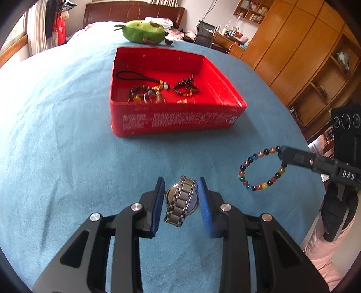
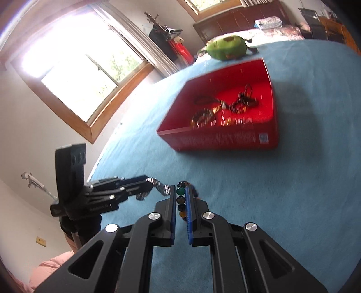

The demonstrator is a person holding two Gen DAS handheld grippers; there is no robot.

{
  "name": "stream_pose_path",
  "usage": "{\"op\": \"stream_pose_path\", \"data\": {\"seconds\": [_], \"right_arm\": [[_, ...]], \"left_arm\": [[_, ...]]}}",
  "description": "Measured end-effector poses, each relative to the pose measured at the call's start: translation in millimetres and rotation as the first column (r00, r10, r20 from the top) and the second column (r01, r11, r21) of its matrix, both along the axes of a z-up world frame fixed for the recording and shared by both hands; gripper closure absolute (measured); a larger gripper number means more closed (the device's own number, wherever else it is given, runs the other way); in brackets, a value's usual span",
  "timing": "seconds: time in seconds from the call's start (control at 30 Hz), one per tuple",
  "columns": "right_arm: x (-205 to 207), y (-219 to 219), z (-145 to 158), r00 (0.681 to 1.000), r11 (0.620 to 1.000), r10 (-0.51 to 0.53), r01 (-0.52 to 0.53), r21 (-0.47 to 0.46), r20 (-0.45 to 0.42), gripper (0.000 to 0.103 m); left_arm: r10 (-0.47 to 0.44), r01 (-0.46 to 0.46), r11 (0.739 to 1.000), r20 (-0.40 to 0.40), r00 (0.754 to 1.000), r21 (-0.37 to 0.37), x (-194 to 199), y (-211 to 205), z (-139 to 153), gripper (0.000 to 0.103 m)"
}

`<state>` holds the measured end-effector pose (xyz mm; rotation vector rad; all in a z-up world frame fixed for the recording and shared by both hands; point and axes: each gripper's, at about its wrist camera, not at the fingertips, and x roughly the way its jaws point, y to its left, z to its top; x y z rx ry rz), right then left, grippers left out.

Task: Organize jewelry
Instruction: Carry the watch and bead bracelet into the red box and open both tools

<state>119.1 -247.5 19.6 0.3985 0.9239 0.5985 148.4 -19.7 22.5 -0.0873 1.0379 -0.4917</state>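
My left gripper (image 1: pixel 180 182) is shut on a metal-band wristwatch (image 1: pixel 181 200), held between its blue pads above the blue bedspread. My right gripper (image 2: pixel 181 188) is shut on a bracelet of multicoloured beads (image 2: pixel 181 198); in the left wrist view the bracelet (image 1: pixel 261 169) hangs as a loop from the right gripper (image 1: pixel 282 153), right of the watch. The left gripper (image 2: pixel 155 182) with the watch (image 2: pixel 161 188) also shows in the right wrist view. A red open box (image 1: pixel 176 121) lies ahead and holds several bracelets and cords (image 1: pixel 155 90); it also shows in the right wrist view (image 2: pixel 225 139).
A green plush toy (image 1: pixel 143 31) lies beyond the box on the blue bedspread (image 1: pixel 56 135). A wooden wardrobe and shelves (image 1: pixel 304 56) stand to the right. A window (image 2: pixel 74 63) and a wooden headboard (image 1: pixel 133 11) are behind.
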Motion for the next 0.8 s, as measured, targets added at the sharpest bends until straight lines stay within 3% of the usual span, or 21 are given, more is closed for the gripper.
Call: {"op": "stream_pose_path", "data": {"seconds": [0.27, 0.43, 0.63, 0.8], "right_arm": [[44.4, -2.3, 43.9, 0.997, 1.0, -0.028, 0.027, 0.01, 0.069, 0.096], [84.1, 0.0, 48.3, 0.994, 0.998, -0.064, 0.064, 0.008, 0.084, 0.096], [134.3, 5.2, 26.0, 0.984, 0.985, -0.156, 0.161, -0.068, 0.082, 0.096], [173.3, 12.2, -1.2, 0.988, 0.985, -0.153, 0.153, -0.073, 0.016, 0.096]], "left_arm": [[-0.005, 0.009, 0.999, 0.09, 0.996, -0.039, 18.8, -4.3, 51.0, 0.075], [0.043, -0.037, 0.998, 0.144, 0.989, -0.044, 54.3, -10.6, 75.5, 0.075], [0.107, -0.104, 0.994, 0.117, 0.987, -0.031, 112.8, -23.9, 56.1, 0.075], [0.125, -0.124, 0.992, 0.077, 0.989, -0.015, 155.4, -34.3, 31.1, 0.075]]}}
